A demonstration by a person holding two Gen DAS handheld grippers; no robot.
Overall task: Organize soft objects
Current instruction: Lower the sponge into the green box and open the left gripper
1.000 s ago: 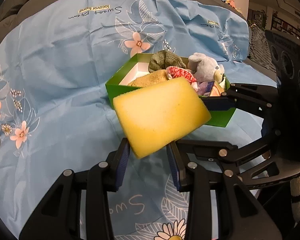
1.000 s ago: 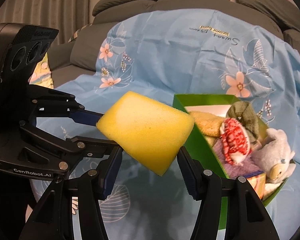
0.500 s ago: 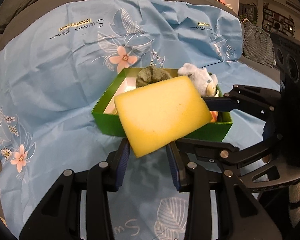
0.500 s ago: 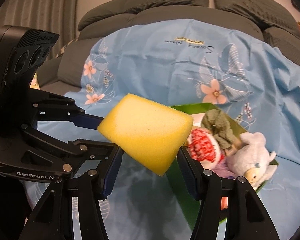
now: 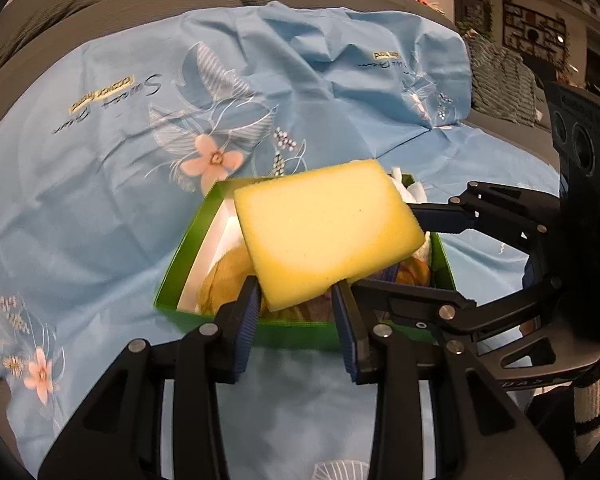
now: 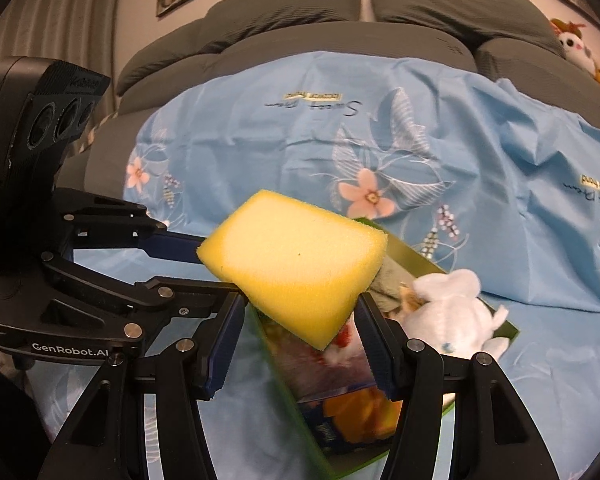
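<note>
While tilted downward over the green box (image 5: 300,334): both grippers (image 5: 296,300) (image 6: 296,312) clamped on one yellow sponge (image 5: 324,236).

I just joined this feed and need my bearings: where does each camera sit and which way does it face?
Left wrist: rides the left hand-held gripper, looking down at the green box; the right hand-held gripper enters from the right.
Right wrist: rides the right hand-held gripper, facing the sofa; the left hand-held gripper enters from the left.
Shared: the yellow sponge, pinched by both, over the box.

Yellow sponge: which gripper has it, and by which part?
Both. The yellow sponge is held over the green box, the left gripper pinching one corner, the right gripper the opposite corner.
</note>
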